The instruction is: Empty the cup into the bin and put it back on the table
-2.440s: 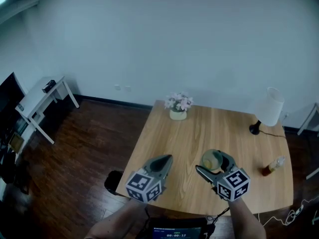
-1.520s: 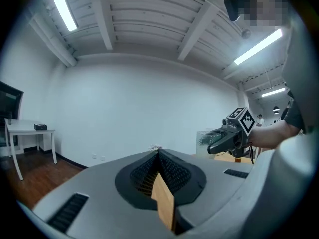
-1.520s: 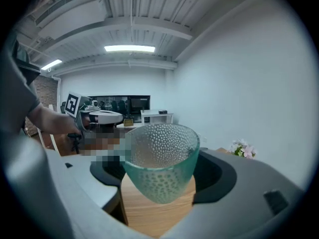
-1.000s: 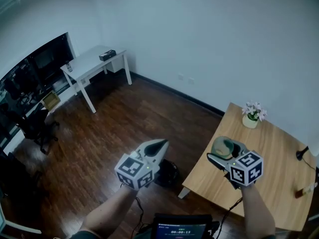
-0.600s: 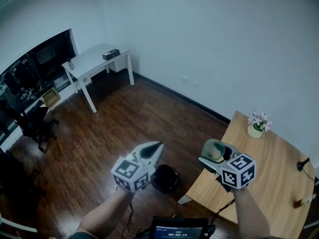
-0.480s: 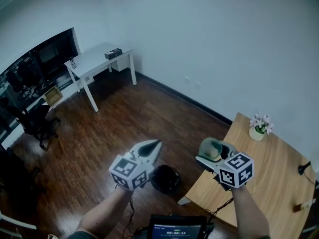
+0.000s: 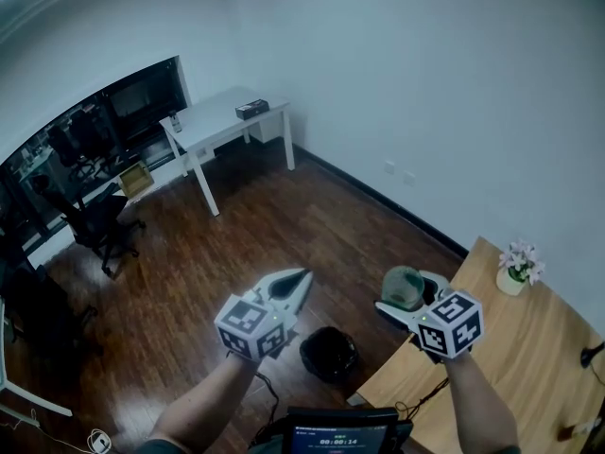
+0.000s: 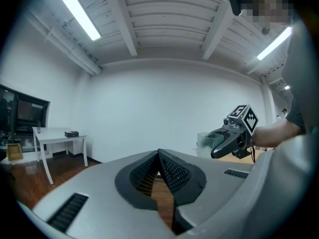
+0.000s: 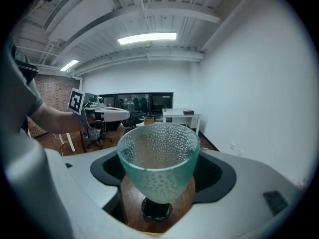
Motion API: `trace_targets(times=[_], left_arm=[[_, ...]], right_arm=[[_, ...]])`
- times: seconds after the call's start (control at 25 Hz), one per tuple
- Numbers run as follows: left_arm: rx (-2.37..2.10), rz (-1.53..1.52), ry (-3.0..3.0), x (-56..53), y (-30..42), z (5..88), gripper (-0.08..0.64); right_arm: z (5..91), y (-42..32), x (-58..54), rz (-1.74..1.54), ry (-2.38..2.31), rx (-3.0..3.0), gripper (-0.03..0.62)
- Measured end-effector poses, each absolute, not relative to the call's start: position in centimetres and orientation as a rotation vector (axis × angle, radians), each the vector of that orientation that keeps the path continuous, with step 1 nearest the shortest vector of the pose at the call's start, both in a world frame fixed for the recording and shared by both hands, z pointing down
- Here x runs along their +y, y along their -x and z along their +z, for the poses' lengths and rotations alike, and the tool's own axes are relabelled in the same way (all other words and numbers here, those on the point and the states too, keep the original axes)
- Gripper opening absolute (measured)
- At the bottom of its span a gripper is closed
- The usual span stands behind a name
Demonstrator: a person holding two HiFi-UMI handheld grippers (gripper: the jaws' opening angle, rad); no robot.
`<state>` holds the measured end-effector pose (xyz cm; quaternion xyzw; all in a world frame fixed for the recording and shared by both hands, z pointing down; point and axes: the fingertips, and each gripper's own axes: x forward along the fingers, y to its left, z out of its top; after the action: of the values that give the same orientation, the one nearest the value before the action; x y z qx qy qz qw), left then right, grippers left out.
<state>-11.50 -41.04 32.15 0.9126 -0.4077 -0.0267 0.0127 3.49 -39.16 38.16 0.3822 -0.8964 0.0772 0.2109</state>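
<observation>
The right gripper (image 7: 406, 294) grasps the green dimpled cup (image 9: 158, 166) between its jaws, holding it in the air beside the counter (image 7: 515, 343) edge; the black bin (image 7: 329, 353) stands on the wooden floor below, between both grippers; the left gripper (image 7: 299, 279) has its jaws clenched together on nothing.

One wooden table (image 7: 518, 340) bears one flower pot (image 7: 517, 266), with one black bin (image 7: 329, 353) just beside it. One cup (image 7: 403, 285) hangs near the table's corner, and one white desk (image 7: 219, 122) stands well apart.
</observation>
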Motion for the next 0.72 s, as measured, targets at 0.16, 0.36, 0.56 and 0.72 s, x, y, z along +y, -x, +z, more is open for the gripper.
trace_targets(times=[0.16, 0.36, 0.56, 0.72], left_arm=[[-1.282, -0.082, -2.838, -41.5, 11.8, 32.2, -0.006], [-1.243, -0.051, -2.866, -42.3, 12.4, 32.7, -0.006], [-1.212, -0.057, -2.874, -43.3, 14.0, 32.9, -0.006], [-1.176, -0.064, -2.877, -43.8, 14.6, 33.2, -0.006]], right_arm=[[39.0, -3.5, -40.6, 0.161, -1.041, -2.421, 0.390], [40.5, -3.6, -42.6, 0.036, -1.030, -2.248, 0.390], [41.3, -3.0, -43.8, -0.018, -1.044, -2.139, 0.390], [41.4, -2.6, -44.5, -0.015, -1.062, -2.099, 0.390]])
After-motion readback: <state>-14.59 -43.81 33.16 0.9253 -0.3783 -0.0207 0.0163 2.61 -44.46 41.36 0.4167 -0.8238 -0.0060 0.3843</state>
